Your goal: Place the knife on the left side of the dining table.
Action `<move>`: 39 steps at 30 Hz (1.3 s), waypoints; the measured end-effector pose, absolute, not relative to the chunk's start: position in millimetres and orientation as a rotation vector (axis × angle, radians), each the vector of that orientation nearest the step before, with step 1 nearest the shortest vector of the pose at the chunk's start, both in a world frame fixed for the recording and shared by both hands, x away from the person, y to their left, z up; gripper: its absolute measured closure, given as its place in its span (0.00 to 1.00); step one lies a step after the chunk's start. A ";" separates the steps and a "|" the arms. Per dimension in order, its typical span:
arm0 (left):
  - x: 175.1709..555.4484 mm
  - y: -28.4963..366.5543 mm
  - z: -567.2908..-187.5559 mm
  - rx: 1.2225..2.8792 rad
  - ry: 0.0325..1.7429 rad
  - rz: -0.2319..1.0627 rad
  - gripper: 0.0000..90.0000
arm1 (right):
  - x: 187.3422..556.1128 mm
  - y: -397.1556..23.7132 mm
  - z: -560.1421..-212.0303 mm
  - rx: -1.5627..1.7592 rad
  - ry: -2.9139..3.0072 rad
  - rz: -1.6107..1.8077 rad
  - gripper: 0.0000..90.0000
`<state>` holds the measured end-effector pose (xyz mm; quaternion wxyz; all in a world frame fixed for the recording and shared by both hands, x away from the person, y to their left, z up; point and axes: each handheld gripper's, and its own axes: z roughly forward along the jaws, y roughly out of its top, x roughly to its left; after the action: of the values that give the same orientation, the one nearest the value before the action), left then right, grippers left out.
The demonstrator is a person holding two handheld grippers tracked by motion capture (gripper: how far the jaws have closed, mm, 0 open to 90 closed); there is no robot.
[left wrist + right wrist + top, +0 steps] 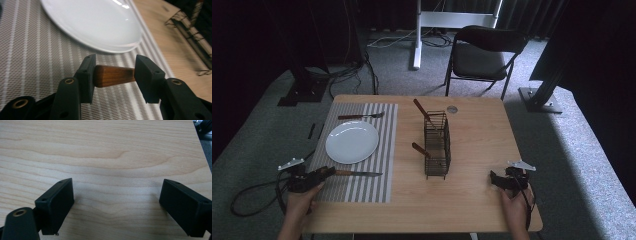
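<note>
A knife with a wooden handle [343, 173] and a steel blade [368, 174] lies on the striped placemat [362, 190], in front of the white plate [352, 142]. My left gripper [331, 172] is low at the mat's front left corner. In the left gripper view its jaws [116, 62] stand apart, with the wooden handle [113, 76] resting on the mat [30, 55] between them, not squeezed. The plate [95, 22] lies just beyond. My right gripper [498, 180] rests near the table's front right corner, open [116, 191] over bare wood with nothing between its jaws.
A fork [360, 116] lies on the mat behind the plate. A black wire basket [437, 145] stands mid-table holding two wooden-handled utensils [422, 111]. A small round disc [452, 109] sits near the far edge. A folding chair [484, 52] stands beyond the table.
</note>
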<state>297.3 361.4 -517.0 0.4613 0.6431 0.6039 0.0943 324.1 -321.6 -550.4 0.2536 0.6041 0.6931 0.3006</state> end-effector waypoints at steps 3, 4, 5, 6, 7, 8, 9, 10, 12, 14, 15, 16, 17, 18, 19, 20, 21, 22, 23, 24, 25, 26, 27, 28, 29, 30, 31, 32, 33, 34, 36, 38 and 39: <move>297.9 360.9 -519.1 1.600 1.502 0.248 0.57 | 324.1 -321.6 -550.3 1.642 1.884 0.817 0.13; 299.4 361.2 -521.7 1.606 1.515 0.248 0.56 | 324.1 -321.6 -550.4 1.642 1.884 0.817 0.13; 299.4 361.2 -521.7 1.606 1.515 0.248 0.56 | 324.1 -321.6 -550.4 1.642 1.884 0.817 0.13; 300.8 362.0 -523.8 1.598 1.524 0.242 0.56 | 324.1 -321.6 -550.4 1.642 1.884 0.817 0.13; 300.8 362.0 -523.8 1.598 1.524 0.242 0.56 | 324.1 -321.6 -550.4 1.642 1.884 0.817 0.13; 303.1 362.3 -525.7 1.599 1.533 0.241 0.55 | 324.1 -321.6 -550.4 1.642 1.884 0.817 0.13; 304.5 362.3 -526.8 1.601 1.536 0.239 0.55 | 324.1 -321.6 -550.4 1.642 1.884 0.817 0.13; 305.8 362.6 -527.8 1.604 1.539 0.234 0.54 | 324.1 -321.6 -550.4 1.642 1.883 0.817 0.13; 308.5 362.9 -530.3 1.608 1.550 0.221 0.53 | 324.1 -321.6 -550.4 1.642 1.884 0.817 0.13; 310.6 362.3 -532.3 1.623 1.563 0.228 0.51 | 324.1 -321.6 -550.3 1.642 1.884 0.817 0.13; 311.5 361.5 -533.3 1.628 1.574 0.233 0.50 | 324.1 -321.6 -550.4 1.642 1.884 0.817 0.13; 312.4 361.2 -534.4 1.637 1.580 0.240 0.50 | 324.1 -321.6 -550.3 1.642 1.884 0.817 0.13; 312.9 360.6 -535.3 1.636 1.587 0.242 0.49 | 324.1 -321.6 -550.4 1.641 1.884 0.817 0.13; 313.4 360.3 -536.3 1.636 1.592 0.246 0.49 | 324.1 -321.6 -550.3 1.642 1.884 0.817 0.13; 313.6 359.7 -537.0 1.642 1.597 0.254 0.48 | 324.1 -321.6 -550.4 1.642 1.884 0.817 0.13; 313.6 359.0 -537.4 1.643 1.594 0.264 0.48 | 324.1 -321.6 -550.4 1.642 1.884 0.817 0.13; 313.8 358.4 -536.9 1.651 1.594 0.268 0.48 | 324.1 -321.6 -550.4 1.642 1.884 0.817 0.13; 313.9 357.2 -536.5 1.659 1.597 0.283 0.48 | 324.1 -321.6 -550.4 1.642 1.883 0.817 0.13; 314.0 355.9 -535.9 1.678 1.600 0.305 0.47 | 324.1 -321.6 -550.4 1.642 1.884 0.817 0.13; 313.7 354.3 -535.5 1.688 1.604 0.325 0.47 | 324.1 -321.6 -550.4 1.642 1.883 0.817 0.13; 313.6 353.2 -535.4 1.696 1.606 0.342 0.46 | 324.1 -321.6 -550.4 1.642 1.884 0.817 0.13; 313.3 352.4 -535.3 1.705 1.606 0.353 0.45 | 324.1 -321.6 -550.3 1.642 1.884 0.817 0.13; 313.0 351.3 -535.1 1.713 1.608 0.367 0.45 | 324.1 -321.6 -550.4 1.642 1.884 0.817 0.13; 312.6 350.3 -534.8 1.718 1.615 0.388 0.45 | 324.1 -321.6 -550.3 1.642 1.884 0.817 0.13; 312.3 349.4 -534.4 1.729 1.621 0.410 0.45 | 324.1 -321.6 -550.4 1.642 1.884 0.817 0.13; 312.1 348.8 -534.2 1.735 1.626 0.429 0.45 | 324.1 -321.6 -550.4 1.642 1.884 0.817 0.13; 311.7 349.4 -534.0 1.727 1.627 0.429 0.44 | 324.1 -321.6 -550.3 1.642 1.884 0.817 0.13; 311.2 350.6 -533.7 1.721 1.627 0.425 0.43 | 324.1 -321.6 -550.4 1.642 1.884 0.817 0.13; 310.1 351.0 -533.4 1.706 1.629 0.432 0.43 | 324.1 -321.6 -550.4 1.642 1.884 0.817 0.13; 308.8 352.2 -532.8 1.699 1.630 0.435 0.43 | 324.1 -321.6 -550.4 1.642 1.884 0.817 0.13; 305.6 353.7 -531.8 1.682 1.623 0.431 0.43 | 324.1 -321.6 -550.3 1.642 1.884 0.817 0.13; 301.5 354.5 -530.9 1.679 1.615 0.433 0.43 | 324.1 -321.6 -550.3 1.642 1.884 0.817 0.13; 298.9 355.0 -530.6 1.672 1.608 0.432 0.43 | 324.1 -321.6 -550.4 1.642 1.884 0.817 0.13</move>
<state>298.9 355.0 -530.6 0.3811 0.6552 0.6300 0.1692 324.1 -321.6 -550.4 0.2537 0.6041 0.6931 0.3006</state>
